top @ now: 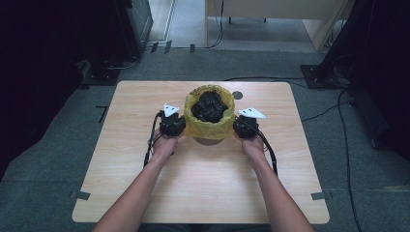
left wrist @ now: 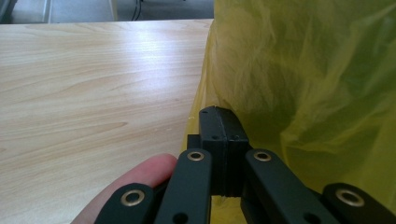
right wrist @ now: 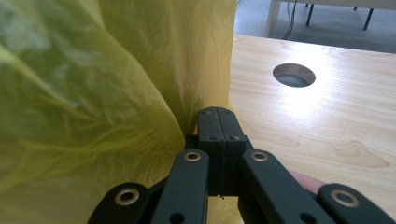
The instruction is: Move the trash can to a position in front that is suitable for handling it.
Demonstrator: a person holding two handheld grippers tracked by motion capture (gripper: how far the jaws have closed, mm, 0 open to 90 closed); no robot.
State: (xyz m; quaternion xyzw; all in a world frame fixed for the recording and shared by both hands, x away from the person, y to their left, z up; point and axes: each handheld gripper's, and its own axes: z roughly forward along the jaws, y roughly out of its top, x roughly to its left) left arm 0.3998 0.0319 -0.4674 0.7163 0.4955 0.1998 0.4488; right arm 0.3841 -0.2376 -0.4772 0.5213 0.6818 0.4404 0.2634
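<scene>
On the table (top: 145, 159), left claw (top: 179, 126) and right claw (top: 238, 126) clamped tight, each pinching the yellow bag (top: 209, 126).

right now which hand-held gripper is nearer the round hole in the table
Right. The right hand-held gripper sits at the yellow bag's right side, just below the round hole. The left hand-held gripper is across the bag, farther from it.

Both claws (top: 172, 124) (top: 244, 126) clamped tight
</scene>
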